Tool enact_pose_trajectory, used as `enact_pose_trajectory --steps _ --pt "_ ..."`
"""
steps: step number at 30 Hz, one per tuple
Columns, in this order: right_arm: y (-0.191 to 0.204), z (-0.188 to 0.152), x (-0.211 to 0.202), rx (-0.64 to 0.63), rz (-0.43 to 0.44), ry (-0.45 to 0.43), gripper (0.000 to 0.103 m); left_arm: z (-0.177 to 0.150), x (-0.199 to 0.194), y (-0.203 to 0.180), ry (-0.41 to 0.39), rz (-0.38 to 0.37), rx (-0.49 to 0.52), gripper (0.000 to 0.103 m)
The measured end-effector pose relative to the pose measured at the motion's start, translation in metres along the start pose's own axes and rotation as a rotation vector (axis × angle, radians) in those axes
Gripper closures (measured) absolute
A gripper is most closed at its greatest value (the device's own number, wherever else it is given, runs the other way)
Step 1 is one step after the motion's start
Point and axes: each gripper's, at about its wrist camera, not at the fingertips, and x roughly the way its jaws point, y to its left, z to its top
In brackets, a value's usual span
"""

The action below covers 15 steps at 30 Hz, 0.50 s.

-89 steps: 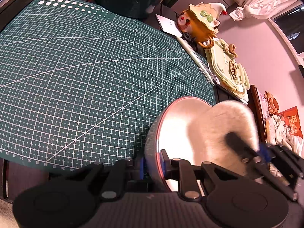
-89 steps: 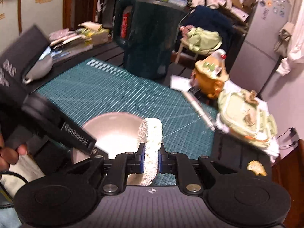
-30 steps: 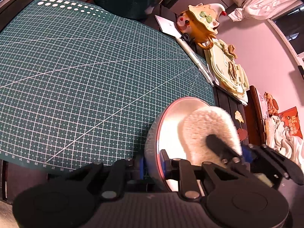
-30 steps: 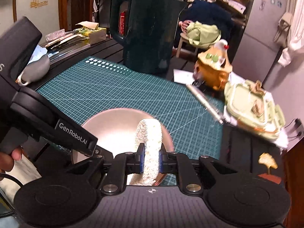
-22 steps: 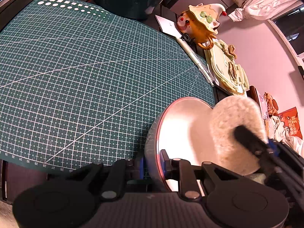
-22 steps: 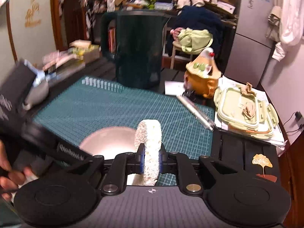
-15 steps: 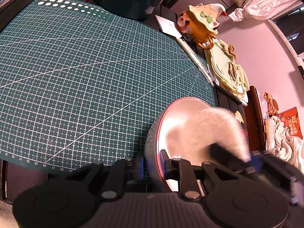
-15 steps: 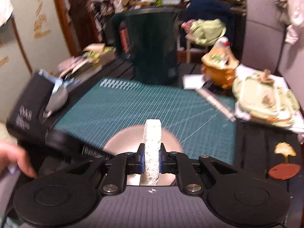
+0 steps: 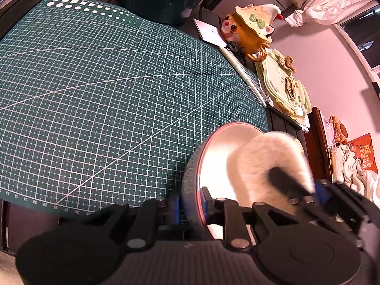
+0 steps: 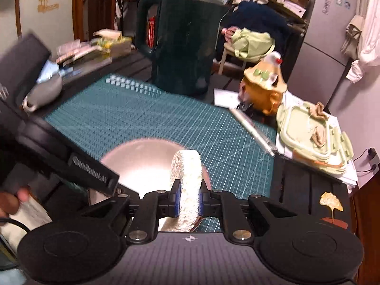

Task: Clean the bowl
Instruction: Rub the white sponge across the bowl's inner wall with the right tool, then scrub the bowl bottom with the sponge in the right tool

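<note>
The bowl (image 9: 220,152), a single round metal one with a pale shiny inside, sits at the near right corner of the green cutting mat (image 9: 99,90) and is tipped up on its side in the left wrist view. The left gripper (image 9: 191,207) is closed narrow on the bowl's rim, one finger (image 9: 174,207) against the outer wall and the other against the inside. The right gripper (image 10: 188,198) is likewise drawn in tight, its two blue pads pinching one white round sponge (image 10: 187,182) that stands on edge between them. In the left wrist view that sponge (image 9: 268,161) shows as a blurred pale disc lying inside the bowl's hollow, against the inner surface, with the right gripper's dark fingers behind it. In the right wrist view the bowl (image 10: 142,161) lies under and to the left of the sponge, and the black body of the left gripper crosses the picture's left side, with part of a person's hand (image 10: 11,199) at the edge. Beyond the mat stand one tall dark green jug (image 10: 180,45), one orange cat-shaped pot (image 9: 249,28) with a cream hat lid, one pale pen (image 9: 247,78) lying along the mat's right edge, and one light green lidded food box (image 10: 311,133). One small yellow leaf ornament (image 10: 331,201) sits on the dark table (image 10: 299,190) to the right, well apart from the bowl.
</note>
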Motion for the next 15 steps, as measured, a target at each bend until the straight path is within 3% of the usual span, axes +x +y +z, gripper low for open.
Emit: enact_pose_trajectory --steps 4,7,9,15 --pt "-0.013 0.008 -0.020 0.039 -0.015 -0.062 0.091 0.001 0.000 0.000 -0.001 0.002 0.000 0.085" --pt "-0.025 0.012 -0.028 0.112 0.051 -0.085 0.091 0.000 0.000 0.001 -0.001 0.001 -0.001 0.085" --pt "-0.024 0.010 -0.022 0.141 0.123 -0.058 0.091 0.000 -0.001 0.002 -0.001 0.000 0.001 0.085" --pt "0.003 -0.001 0.011 0.085 0.173 0.052 0.091 0.000 -0.001 0.000 -0.001 0.001 0.002 0.085"
